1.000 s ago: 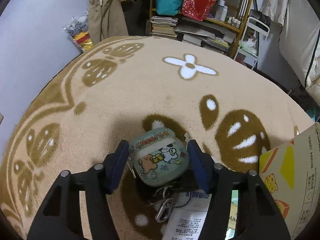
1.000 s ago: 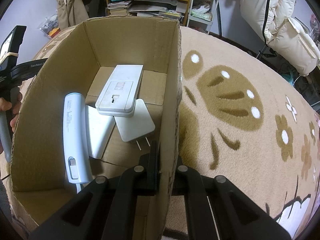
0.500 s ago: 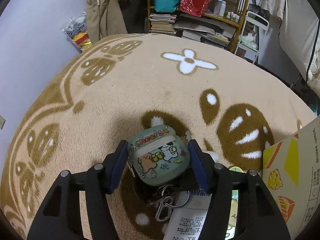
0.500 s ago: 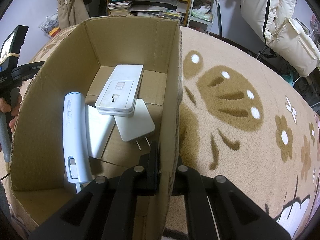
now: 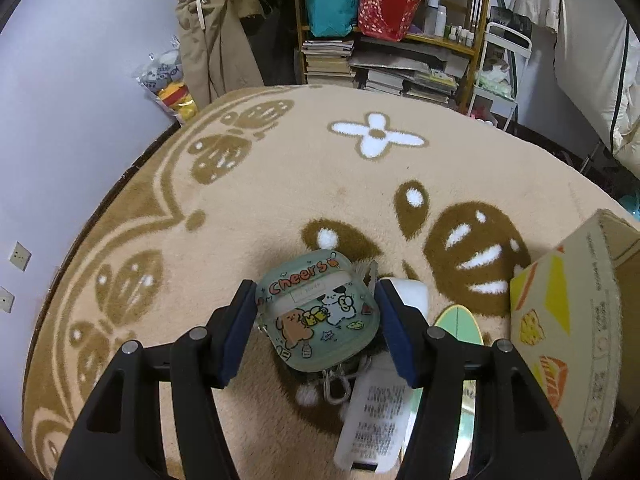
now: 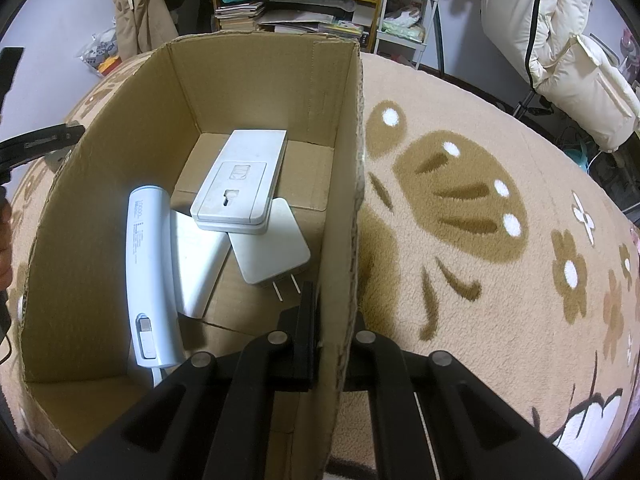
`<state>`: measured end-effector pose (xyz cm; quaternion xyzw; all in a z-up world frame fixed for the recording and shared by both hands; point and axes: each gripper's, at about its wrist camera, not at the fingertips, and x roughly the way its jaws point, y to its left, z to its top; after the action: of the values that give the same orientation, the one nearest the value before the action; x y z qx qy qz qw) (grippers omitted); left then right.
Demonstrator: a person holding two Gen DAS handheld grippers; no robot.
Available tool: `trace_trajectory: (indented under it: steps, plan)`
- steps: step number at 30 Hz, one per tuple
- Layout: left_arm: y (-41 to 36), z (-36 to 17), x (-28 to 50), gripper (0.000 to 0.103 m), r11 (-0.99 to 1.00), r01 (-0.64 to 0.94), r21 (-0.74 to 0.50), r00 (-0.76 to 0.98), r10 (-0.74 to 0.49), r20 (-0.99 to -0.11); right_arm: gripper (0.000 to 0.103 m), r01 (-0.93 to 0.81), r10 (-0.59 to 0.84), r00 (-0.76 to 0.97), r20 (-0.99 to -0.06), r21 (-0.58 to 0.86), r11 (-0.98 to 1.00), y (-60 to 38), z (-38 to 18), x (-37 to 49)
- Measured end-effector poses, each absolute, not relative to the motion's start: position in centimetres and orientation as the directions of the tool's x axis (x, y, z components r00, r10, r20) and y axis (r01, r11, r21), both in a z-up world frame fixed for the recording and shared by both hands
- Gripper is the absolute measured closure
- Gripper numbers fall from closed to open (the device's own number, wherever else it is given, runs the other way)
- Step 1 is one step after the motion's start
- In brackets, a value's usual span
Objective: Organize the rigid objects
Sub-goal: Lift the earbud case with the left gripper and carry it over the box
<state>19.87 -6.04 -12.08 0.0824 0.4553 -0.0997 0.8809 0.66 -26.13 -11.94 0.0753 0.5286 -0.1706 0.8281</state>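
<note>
Left gripper [image 5: 316, 320] jaws grasp the earbud case [image 5: 318, 314], seemingly lifted for boxing; right gripper [image 6: 330, 328] jaws clench the cardboard box [image 6: 340, 184] wall, steadying it.

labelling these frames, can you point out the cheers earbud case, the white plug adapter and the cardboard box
cheers earbud case [image 5: 318, 316]: left wrist view, printed front.
white plug adapter [image 6: 272, 248]: right wrist view, flat top face.
cardboard box [image 6: 256, 84]: right wrist view, inner far wall.

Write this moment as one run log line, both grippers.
left gripper: shut on green case | right gripper: shut on box wall | rug
</note>
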Motion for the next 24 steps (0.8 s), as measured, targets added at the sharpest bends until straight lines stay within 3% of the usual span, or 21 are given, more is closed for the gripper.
trace_trajectory:
  steps: [10,24]
  plan:
    - [-5.4,-7.9,17.0,0.044,0.970,0.244,0.015,0.607,-0.141,-0.782,0.097,0.363,-0.200,0.385,-0.901,-0.051,0.930,-26.2,-11.9,0.6]
    - [-10.3,-1.3,11.4,0.044,0.905,0.424,0.004,0.647,-0.300,-0.701,0.097,0.362,-0.200,0.385,-0.901,-0.052,0.931,-26.3,-11.9,0.6]
